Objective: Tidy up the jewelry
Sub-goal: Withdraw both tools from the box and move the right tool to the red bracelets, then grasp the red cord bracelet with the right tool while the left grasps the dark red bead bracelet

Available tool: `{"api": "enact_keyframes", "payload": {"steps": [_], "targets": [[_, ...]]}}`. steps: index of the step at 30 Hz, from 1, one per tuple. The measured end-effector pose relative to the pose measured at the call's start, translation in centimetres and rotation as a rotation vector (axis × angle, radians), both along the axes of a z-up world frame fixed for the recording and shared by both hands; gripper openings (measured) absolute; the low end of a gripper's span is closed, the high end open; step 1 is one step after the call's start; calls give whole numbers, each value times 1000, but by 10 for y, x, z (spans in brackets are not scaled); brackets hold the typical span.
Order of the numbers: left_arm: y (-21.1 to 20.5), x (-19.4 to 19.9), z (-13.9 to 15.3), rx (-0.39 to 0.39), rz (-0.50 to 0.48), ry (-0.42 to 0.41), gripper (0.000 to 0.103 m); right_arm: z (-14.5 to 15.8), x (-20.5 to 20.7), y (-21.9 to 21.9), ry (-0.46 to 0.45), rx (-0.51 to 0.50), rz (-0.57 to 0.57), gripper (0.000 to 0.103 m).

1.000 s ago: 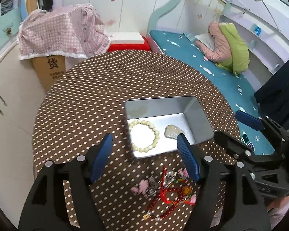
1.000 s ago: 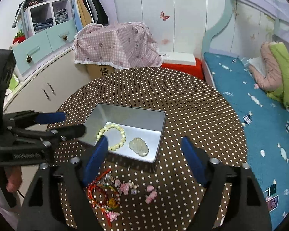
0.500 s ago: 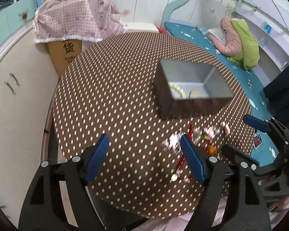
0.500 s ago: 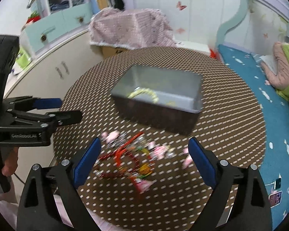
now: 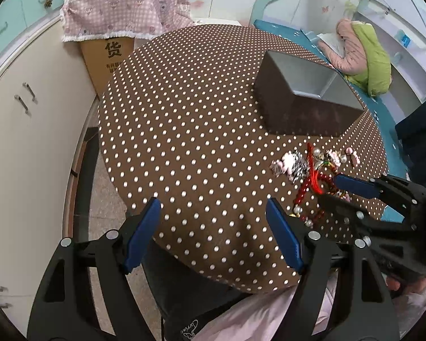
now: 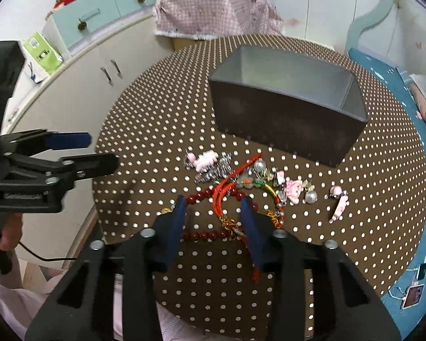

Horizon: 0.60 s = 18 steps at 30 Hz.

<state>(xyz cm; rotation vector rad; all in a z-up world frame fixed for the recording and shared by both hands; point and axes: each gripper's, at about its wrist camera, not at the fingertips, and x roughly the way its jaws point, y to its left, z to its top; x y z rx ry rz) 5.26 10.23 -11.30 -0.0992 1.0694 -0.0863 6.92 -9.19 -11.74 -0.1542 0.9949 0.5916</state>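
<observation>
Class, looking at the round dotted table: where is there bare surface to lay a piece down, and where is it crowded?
Bare: the table's wide stretch left of the metal box, toward the cabinets, and the strip right of the pink clip. Crowded: the jewelry pile directly before the box, where the right gripper works.

The metal tin [image 6: 286, 119] has a dull matt grey inside. At its seven o'clock, glossy dark-red beads [image 6: 204, 193], red cord [image 6: 227, 187] and shiny pearls [image 6: 311, 196] lie on the smooth polka-dot tablecloth [image 6: 156, 130]. Both grippers' pads [image 5: 142, 234] look like matt blue plastic.
</observation>
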Motion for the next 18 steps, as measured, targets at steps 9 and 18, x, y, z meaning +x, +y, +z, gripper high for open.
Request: {"api": "enact_keyframes", "payload": {"steps": [9, 18], "targets": [[0, -6, -10, -66, -24, 10, 77, -11, 0, 15, 7, -56, -2, 23], [-20, 2, -15, -103, -61, 1, 76, -8, 5, 7, 9, -58, -59, 4]]}}
